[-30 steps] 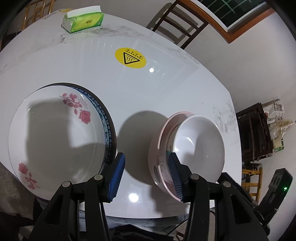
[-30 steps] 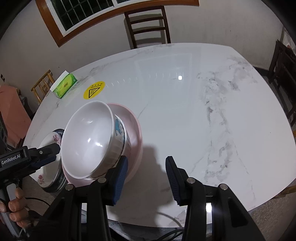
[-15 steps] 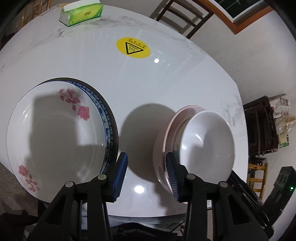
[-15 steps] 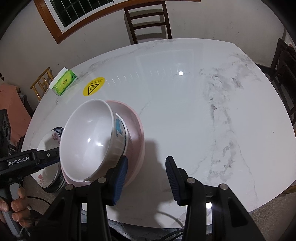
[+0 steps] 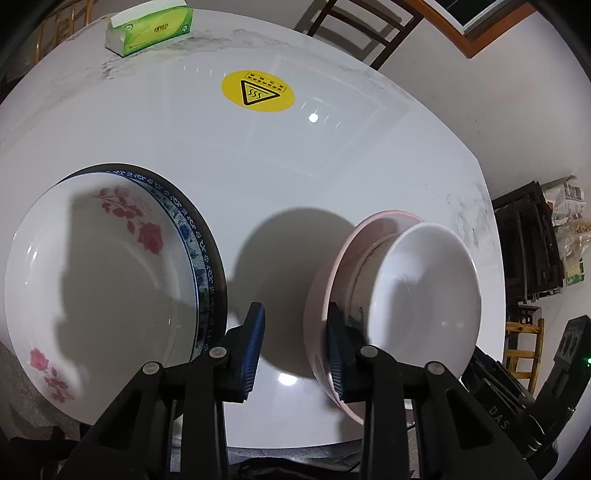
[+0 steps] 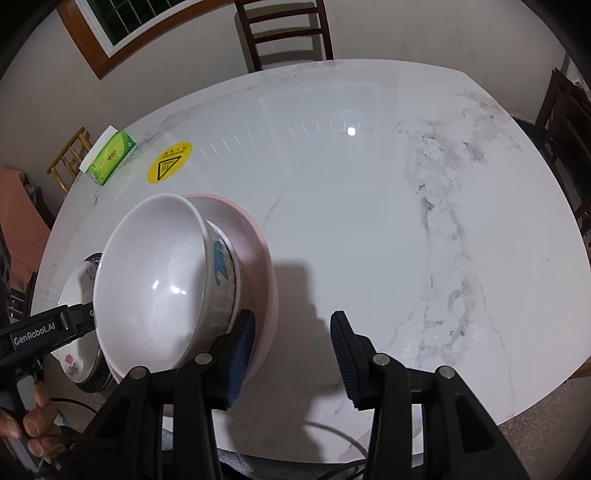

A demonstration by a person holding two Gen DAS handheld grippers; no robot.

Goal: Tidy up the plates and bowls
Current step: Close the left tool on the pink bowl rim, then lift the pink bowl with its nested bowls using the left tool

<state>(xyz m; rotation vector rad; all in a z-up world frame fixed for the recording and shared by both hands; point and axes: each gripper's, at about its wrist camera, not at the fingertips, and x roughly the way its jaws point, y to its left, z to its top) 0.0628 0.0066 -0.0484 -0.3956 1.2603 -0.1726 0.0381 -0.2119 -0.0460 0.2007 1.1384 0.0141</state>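
A white plate with pink roses (image 5: 96, 280) lies on a blue-rimmed plate (image 5: 201, 251) at the table's near left. To its right, a white bowl (image 5: 424, 295) sits nested in a patterned bowl inside a pink bowl (image 5: 321, 291). My left gripper (image 5: 293, 343) is open and empty, hovering between the plate stack and the bowl stack. In the right wrist view the white bowl (image 6: 155, 277), the patterned bowl (image 6: 225, 266) and the pink bowl (image 6: 258, 251) stand at the left. My right gripper (image 6: 291, 354) is open and empty just right of the pink bowl's rim.
A green tissue box (image 5: 149, 26) and a round yellow warning sticker (image 5: 258, 90) are at the far side of the white marble table (image 6: 369, 184). Wooden chairs (image 6: 284, 33) stand around the table. The other hand-held gripper (image 6: 44, 328) shows at the left of the right wrist view.
Both grippers have shifted slightly closer to the table and the stacks. The dishes have not moved. Both jaws remain open.
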